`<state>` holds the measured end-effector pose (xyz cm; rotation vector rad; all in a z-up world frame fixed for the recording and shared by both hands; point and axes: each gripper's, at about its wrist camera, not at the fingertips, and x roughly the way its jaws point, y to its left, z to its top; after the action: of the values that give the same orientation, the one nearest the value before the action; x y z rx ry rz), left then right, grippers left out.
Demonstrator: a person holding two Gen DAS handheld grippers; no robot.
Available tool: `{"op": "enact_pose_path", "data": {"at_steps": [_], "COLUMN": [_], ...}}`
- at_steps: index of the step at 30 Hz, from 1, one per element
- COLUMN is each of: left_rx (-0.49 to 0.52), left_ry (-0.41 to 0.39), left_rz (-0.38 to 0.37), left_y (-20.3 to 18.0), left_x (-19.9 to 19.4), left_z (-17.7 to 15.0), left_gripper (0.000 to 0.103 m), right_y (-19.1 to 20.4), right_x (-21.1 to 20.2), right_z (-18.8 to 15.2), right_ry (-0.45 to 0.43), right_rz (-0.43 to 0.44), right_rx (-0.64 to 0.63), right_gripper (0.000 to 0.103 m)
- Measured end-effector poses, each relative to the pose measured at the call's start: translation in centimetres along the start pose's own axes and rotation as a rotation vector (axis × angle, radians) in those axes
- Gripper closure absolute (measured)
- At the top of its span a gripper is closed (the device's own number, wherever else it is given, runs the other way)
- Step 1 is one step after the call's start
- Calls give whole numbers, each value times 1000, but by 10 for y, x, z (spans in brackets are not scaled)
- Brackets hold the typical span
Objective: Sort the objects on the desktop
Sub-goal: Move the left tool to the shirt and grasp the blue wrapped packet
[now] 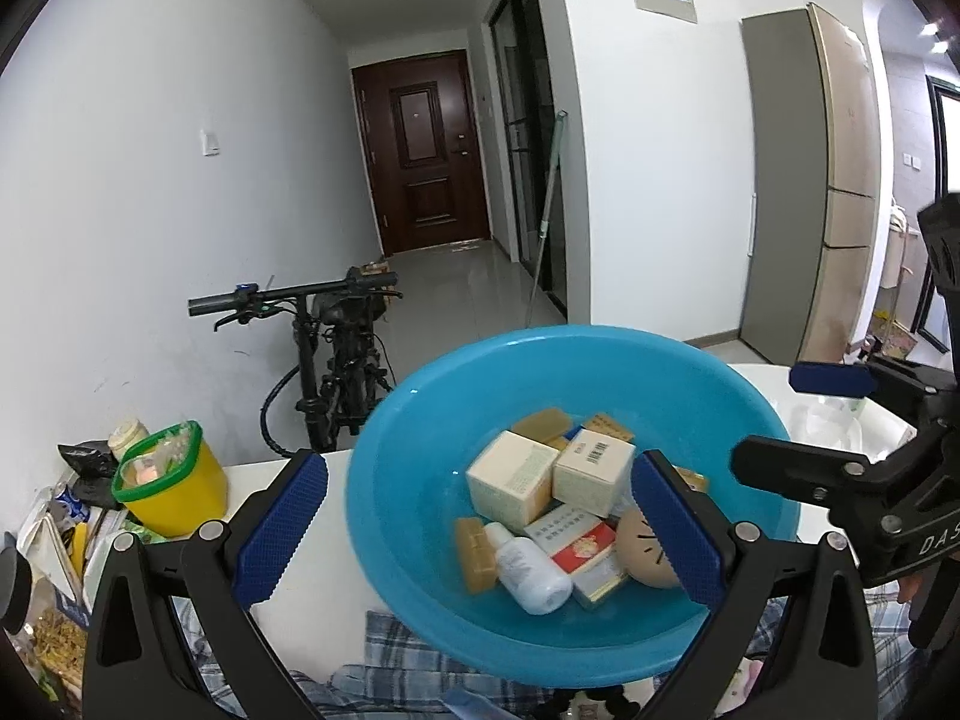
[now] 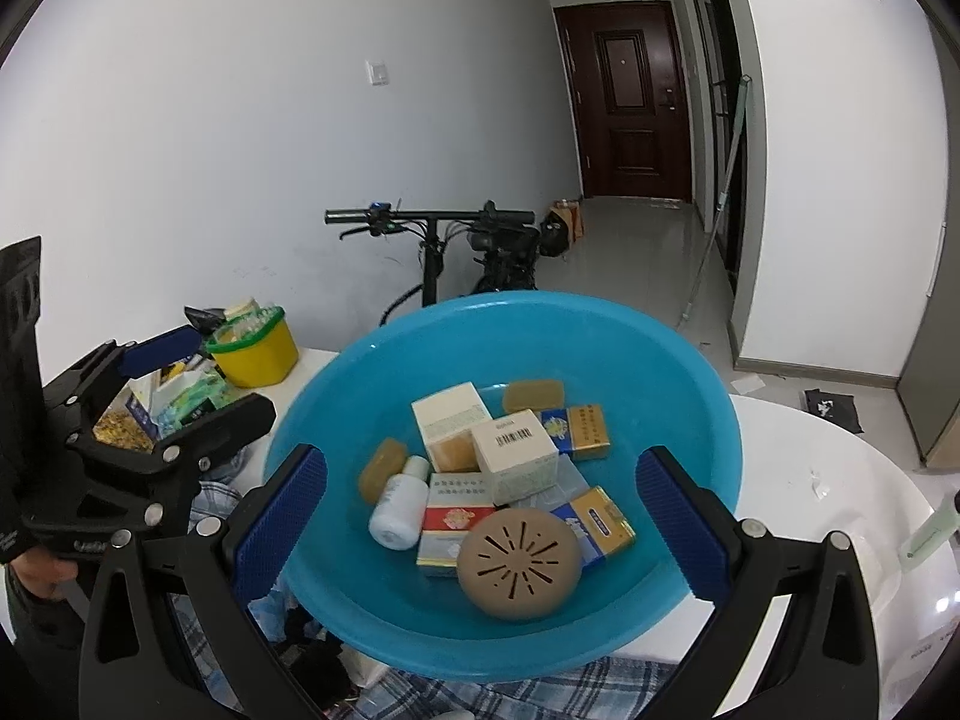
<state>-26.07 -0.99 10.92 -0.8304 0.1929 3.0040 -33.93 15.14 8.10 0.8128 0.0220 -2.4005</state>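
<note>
A blue plastic basin [image 1: 408, 516] [image 2: 336, 432] stands on the white table and holds several small boxes, amber soap bars, a white bottle [image 1: 531, 570] [image 2: 399, 501] and a round tan vented disc [image 2: 519, 564] [image 1: 645, 549]. My left gripper [image 1: 477, 537] is open and empty, its blue pads either side of the basin's near part. My right gripper [image 2: 480, 519] is open and empty, likewise spread over the basin. Each gripper shows in the other's view: the right one [image 1: 804, 420] at the right edge, the left one [image 2: 198, 372] at the left edge.
A yellow tub with a green rim [image 1: 171, 480] [image 2: 255, 345] stands at the table's left, beside snack packets [image 1: 48, 546]. Plaid cloth [image 2: 540, 690] lies under the basin's near edge. A bicycle [image 1: 336, 360] leans by the wall beyond the table.
</note>
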Motion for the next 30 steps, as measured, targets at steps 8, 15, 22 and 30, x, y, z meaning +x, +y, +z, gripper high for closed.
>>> {"op": "enact_pose_path", "data": {"at_steps": [8, 15, 22, 30], "left_rx": [73, 127, 120, 104], "left_ry": [0, -56, -6, 140], "left_rz": [21, 66, 16, -112], "left_y": [-21, -11, 12, 24], "left_x": [-12, -69, -75, -31], "left_z": [-4, -27, -88, -147], "left_gripper": [0, 0, 0, 0], "right_y": [-8, -6, 2, 2], "right_x": [-10, -7, -10, -11], "right_z": [1, 2, 4, 5], "right_ry": [-20, -12, -30, -40], "right_rz": [44, 54, 87, 73], "right_rx": [36, 40, 30, 38], "right_gripper": [0, 0, 0, 0]}}
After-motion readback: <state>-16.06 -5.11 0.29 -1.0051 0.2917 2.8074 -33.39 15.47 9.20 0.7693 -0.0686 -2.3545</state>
